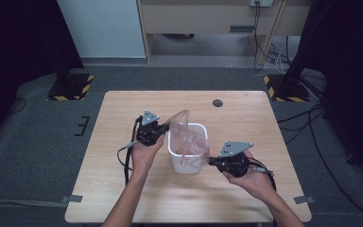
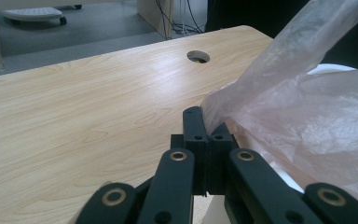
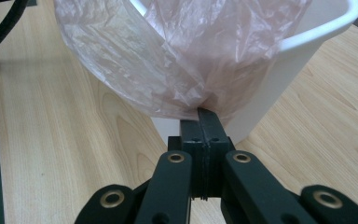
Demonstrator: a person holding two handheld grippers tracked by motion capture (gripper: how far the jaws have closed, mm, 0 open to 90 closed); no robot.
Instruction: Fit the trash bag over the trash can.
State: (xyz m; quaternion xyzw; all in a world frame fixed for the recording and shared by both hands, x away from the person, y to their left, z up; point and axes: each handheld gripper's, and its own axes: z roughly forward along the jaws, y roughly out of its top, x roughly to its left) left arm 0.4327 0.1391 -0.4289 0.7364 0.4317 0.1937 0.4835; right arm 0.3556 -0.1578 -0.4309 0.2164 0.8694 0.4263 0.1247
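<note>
While the white bin (image 1: 187, 163) sits mid-table, we've got the pink plastic bag (image 1: 189, 139) draped in it. Left gripper (image 1: 165, 126) is clamped tight on the bag's edge at the bin's left, right gripper (image 1: 211, 161) pinches it at the bin's right. Probably halfway: the edges aren't folded over the rim yet.

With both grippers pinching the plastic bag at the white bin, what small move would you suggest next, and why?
Probably draw the left gripper and right gripper apart and down, stretching the plastic bag's mouth over the white bin's rim. Both are shut on the bag's edges at opposite sides, and the film bunches above the bin rather than lying folded over its rim.
</note>
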